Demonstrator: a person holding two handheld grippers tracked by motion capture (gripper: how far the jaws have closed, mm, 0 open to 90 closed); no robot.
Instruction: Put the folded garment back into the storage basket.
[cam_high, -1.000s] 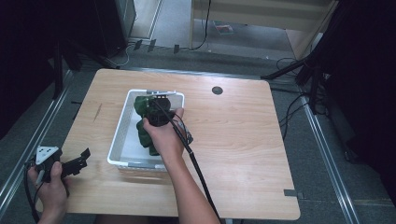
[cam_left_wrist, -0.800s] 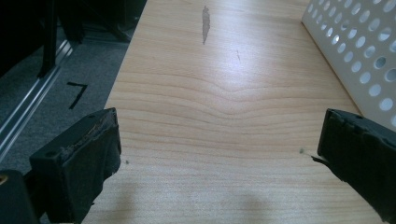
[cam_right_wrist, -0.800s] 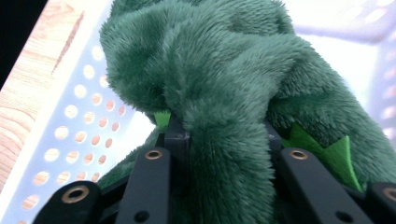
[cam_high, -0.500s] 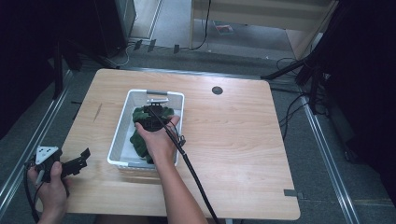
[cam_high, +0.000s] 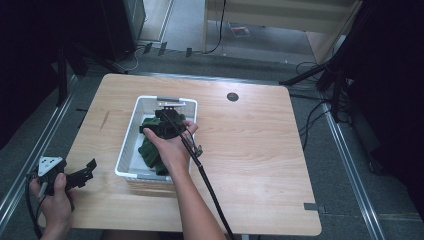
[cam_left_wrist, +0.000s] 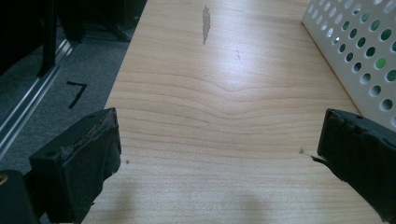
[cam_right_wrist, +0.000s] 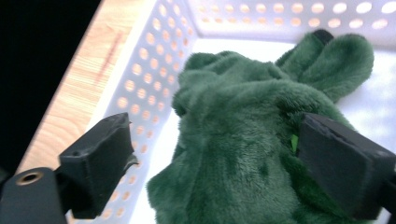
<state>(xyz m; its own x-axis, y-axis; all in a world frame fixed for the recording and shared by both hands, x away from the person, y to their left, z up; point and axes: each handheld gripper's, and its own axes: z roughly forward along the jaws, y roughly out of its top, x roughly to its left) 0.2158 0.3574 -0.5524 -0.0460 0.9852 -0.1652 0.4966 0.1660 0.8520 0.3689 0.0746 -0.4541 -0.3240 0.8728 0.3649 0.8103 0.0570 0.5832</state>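
Reaching into the white perforated plastic basket (cam_high: 129, 150), the right gripper (cam_right_wrist: 219, 163) spreads its jaws wide astride the dark green plush cloth (cam_right_wrist: 243, 140), which lies directly ahead inside it. The left gripper (cam_left_wrist: 219, 158), outside the basket's left wall, is also spread wide, holding nothing.

Bright overhead glare on table (cam_high: 250, 145), dark surroundings, soft blurry close-ups, faint shadows

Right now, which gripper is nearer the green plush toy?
Right. The right gripper is inside the basket, jaws open around the green plush toy. The left gripper hovers outside, near the table's front-left edge.
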